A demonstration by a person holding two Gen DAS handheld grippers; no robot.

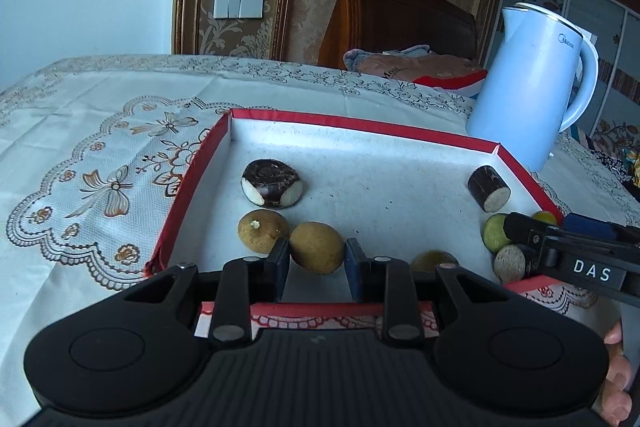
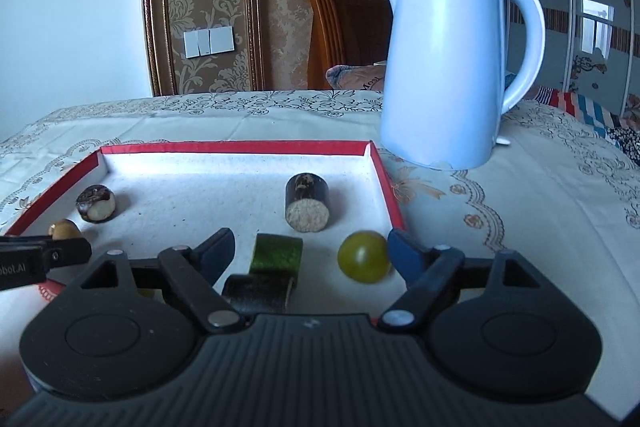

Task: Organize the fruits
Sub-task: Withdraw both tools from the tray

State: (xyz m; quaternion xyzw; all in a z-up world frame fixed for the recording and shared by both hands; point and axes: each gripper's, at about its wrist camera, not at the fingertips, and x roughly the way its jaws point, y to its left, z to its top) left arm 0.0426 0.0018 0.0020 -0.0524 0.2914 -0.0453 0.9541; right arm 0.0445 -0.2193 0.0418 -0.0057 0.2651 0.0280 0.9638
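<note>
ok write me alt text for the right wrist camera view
An open hand-held gripper reaches over a red-rimmed tray, with a green grape and a green-skinned cut piece lying loose between its fingers. Further back lies a dark sugarcane stub. A pale blue kettle stands behind the tray on a lace tablecloth.

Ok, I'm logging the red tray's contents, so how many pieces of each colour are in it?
tan round fruit: 2
dark-skinned cut pieces: 3
green pieces: 2
half-hidden brownish fruit: 1
Total: 8
</note>
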